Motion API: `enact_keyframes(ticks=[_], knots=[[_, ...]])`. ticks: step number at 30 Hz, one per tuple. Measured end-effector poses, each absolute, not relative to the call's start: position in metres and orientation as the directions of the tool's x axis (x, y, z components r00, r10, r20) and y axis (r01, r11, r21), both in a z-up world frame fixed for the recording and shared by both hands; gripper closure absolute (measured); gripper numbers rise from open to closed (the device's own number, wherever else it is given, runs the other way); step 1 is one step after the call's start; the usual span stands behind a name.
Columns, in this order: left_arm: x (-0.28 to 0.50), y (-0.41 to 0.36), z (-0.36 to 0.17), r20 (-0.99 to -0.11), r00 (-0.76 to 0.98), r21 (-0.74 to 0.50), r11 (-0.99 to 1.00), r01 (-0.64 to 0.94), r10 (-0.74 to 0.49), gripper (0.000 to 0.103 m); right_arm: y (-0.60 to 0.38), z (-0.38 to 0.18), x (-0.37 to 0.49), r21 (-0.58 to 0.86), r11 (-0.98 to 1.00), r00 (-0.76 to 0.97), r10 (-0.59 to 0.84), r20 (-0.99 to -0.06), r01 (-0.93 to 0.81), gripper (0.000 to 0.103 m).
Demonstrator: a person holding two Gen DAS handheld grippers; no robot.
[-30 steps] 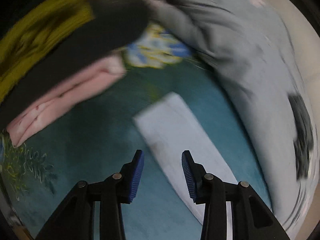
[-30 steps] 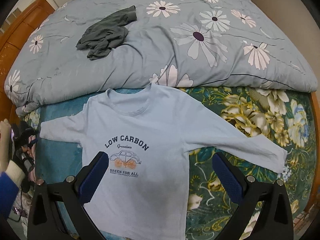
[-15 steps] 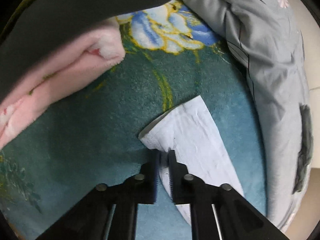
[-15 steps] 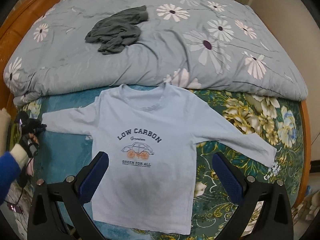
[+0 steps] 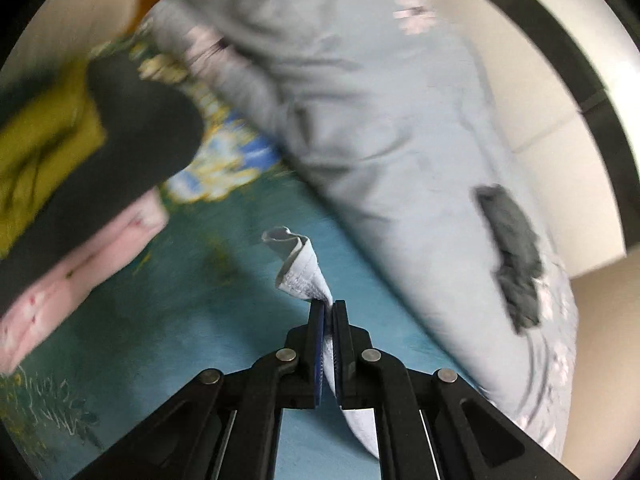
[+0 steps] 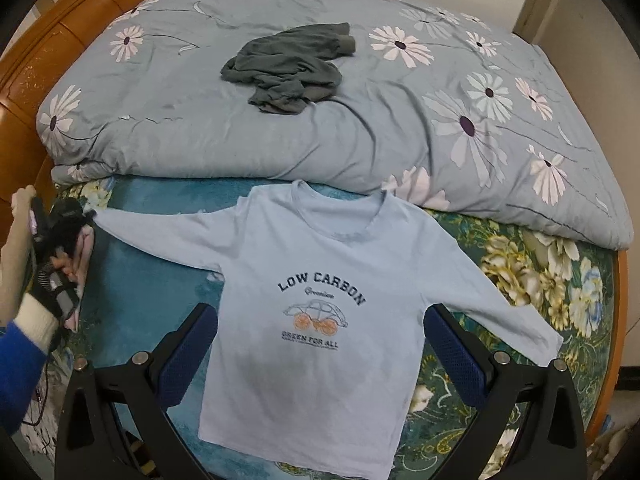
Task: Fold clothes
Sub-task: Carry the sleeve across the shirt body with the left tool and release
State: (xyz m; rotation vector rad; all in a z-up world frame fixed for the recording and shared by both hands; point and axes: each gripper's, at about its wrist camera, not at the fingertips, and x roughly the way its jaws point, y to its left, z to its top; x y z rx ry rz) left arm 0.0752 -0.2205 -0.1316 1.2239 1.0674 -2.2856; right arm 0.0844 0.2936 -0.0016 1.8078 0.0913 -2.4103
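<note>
A light blue long-sleeved shirt point(image 6: 316, 320) with "LOW CARBON" print lies flat, front up, on the teal floral bed cover point(image 6: 132, 292). My left gripper point(image 5: 328, 308) is shut on the cuff of its left-hand sleeve point(image 5: 298, 268) and holds it lifted off the cover; the gripper shows at the far left of the right wrist view point(image 6: 60, 232). My right gripper point(image 6: 320, 348) is open and empty, held above the shirt's lower half.
A grey-blue floral duvet point(image 6: 400, 120) lies bunched behind the shirt, with a crumpled dark grey garment point(image 6: 288, 72) on it. Folded pink, black and yellow-green clothes point(image 5: 80, 200) are stacked left of the sleeve. A wooden headboard point(image 6: 60, 36) stands at the left.
My left gripper closed on the sleeve cuff and has lifted it off the cover. The right gripper stayed open and moved closer over the shirt.
</note>
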Motion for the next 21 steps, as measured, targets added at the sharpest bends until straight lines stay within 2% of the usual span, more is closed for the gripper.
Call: enact_keyframes(ticks=[7,14,17,21], knots=[[0.025,-0.165,-0.067,-0.743,-0.661,-0.497,-0.752,0.433,0.11,0.099,0.363,0.001,0.118,0.053,-0.998,-0.3,-0.042,-0.953,-0.03,0.0],[-0.023,-0.043,-0.016,-0.667,-0.702,-0.521,-0.831,0.197,0.252,0.099,0.445,-0.01,0.15,0.12,-0.972,-0.318,-0.051,-0.947,-0.2,0.0],[-0.041,0.033,-0.014,-0.663,-0.671,-0.517,-0.852,0.087,0.333,0.099,0.475,-0.024,0.161,0.159,-0.952,-0.32,-0.07,-0.945,-0.26,0.0],[-0.063,0.14,-0.037,-0.716,-0.565,-0.489,-0.872,-0.013,0.41,0.099,0.514,-0.045,0.174,0.21,-0.916,-0.319,-0.096,-0.943,-0.343,0.0]])
